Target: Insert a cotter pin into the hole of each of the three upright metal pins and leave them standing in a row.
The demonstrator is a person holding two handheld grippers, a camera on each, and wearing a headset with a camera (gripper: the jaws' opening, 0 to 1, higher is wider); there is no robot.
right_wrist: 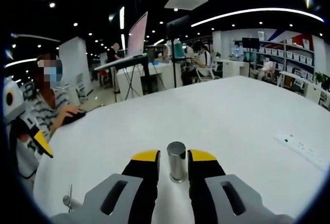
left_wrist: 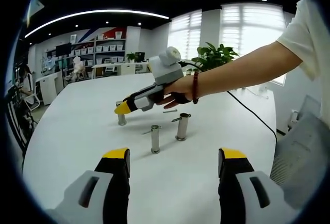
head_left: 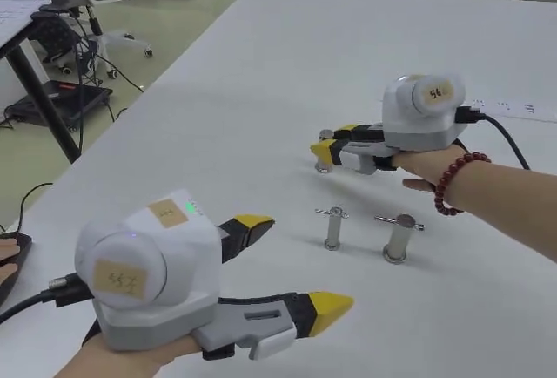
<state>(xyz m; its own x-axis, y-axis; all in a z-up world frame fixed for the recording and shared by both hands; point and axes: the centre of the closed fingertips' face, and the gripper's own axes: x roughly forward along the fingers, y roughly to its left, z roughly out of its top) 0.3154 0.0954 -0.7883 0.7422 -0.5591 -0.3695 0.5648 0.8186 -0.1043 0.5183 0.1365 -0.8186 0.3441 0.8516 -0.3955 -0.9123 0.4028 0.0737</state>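
R gripper jaws narrowed round bare pin, grip unclear; L gripper wide open, empty; risk: off-centre squeeze tips pin on counter.

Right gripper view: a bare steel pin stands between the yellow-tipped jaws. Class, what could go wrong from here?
Tipping: the right gripper closely flanks the bare upright steel pin, so a sideways nudge may topple it.
Collision: the slim cottered steel pin and the thick cottered steel pin stand close by on the white table; a low sweep could knock them over.
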